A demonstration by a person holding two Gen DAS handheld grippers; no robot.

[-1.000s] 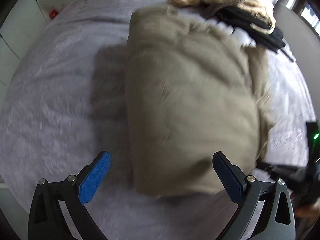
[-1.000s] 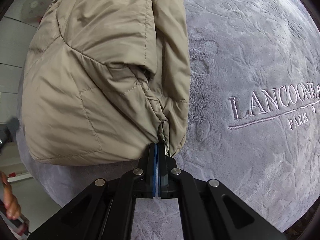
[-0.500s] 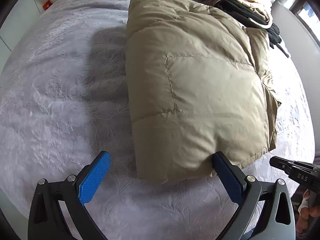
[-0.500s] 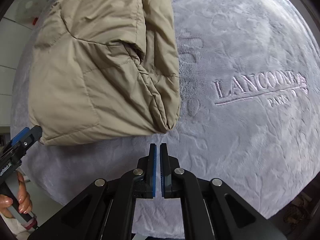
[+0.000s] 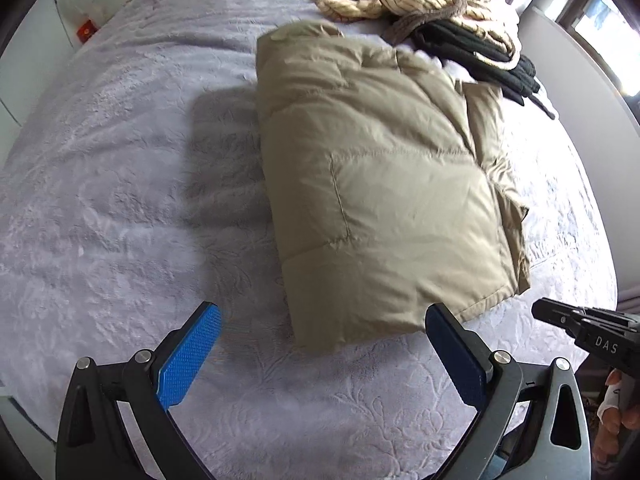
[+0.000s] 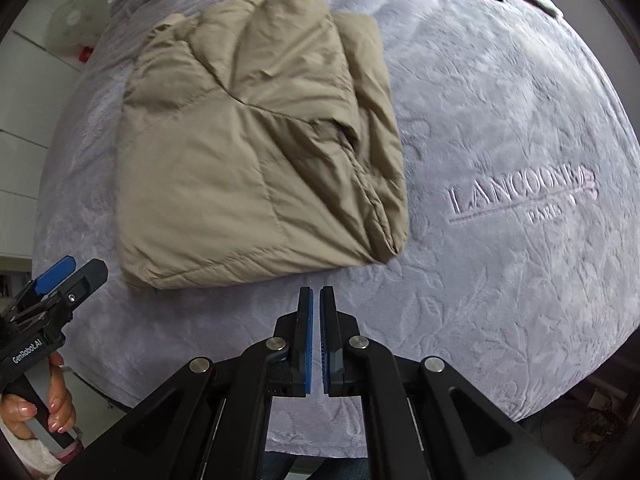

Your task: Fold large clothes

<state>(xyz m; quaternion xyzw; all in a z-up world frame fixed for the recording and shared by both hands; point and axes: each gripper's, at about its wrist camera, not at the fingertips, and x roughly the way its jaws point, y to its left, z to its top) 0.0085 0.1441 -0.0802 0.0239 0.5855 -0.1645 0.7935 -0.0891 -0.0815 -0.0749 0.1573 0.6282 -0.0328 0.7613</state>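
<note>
Nearest us, our left tongs (image 5: 322, 354) stand spread wide and empty, and our right tongs (image 6: 316, 334) are pressed almost together, pinching nothing; both hang over the pale lilac plush bed cover (image 6: 500, 280), clear of the cloth; just beyond them the khaki quilted puffer jacket (image 5: 384, 200) lies on the bed as a compact rectangle, so we judge its folding done or nearly so; farther off, a heap of beige patterned and black garments (image 5: 460, 28) seemingly waits unfolded; we see no containers.
</note>
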